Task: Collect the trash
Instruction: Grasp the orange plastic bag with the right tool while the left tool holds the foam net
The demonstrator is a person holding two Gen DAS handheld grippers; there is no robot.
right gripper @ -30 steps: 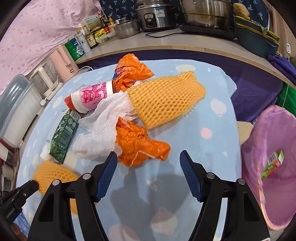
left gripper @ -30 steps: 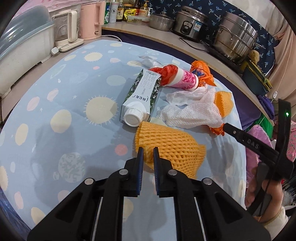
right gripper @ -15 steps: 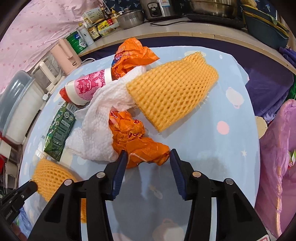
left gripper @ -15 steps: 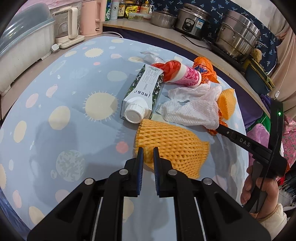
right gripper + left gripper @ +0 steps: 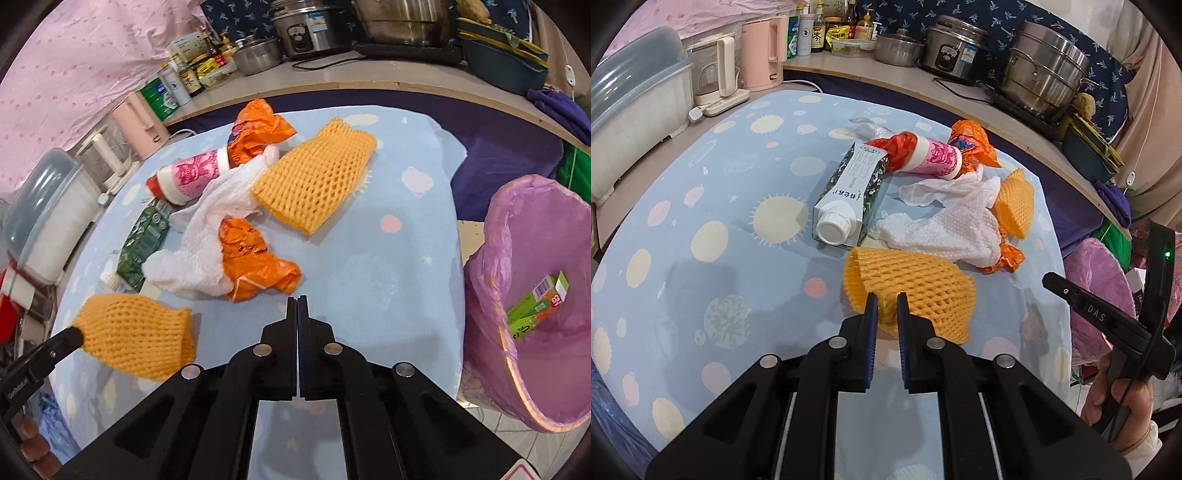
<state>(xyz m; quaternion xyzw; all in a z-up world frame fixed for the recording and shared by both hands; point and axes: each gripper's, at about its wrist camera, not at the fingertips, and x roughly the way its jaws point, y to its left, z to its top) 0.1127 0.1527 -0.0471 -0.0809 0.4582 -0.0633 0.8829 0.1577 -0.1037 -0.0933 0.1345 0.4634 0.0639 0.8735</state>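
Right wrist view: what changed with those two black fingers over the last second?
The right gripper closed from wide open and drew back from the crumpled orange bag, which had sat between its jaws; it holds nothing. The left gripper stays clamped on the orange foam net; nothing else moved.

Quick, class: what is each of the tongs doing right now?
Left tongs: shut on the orange foam net.
Right tongs: shut, holding nothing; the orange bag lies just ahead.

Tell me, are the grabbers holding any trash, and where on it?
The left hand-held gripper pinches the near orange foam net at its edge. The right hand-held gripper is shut on nothing.
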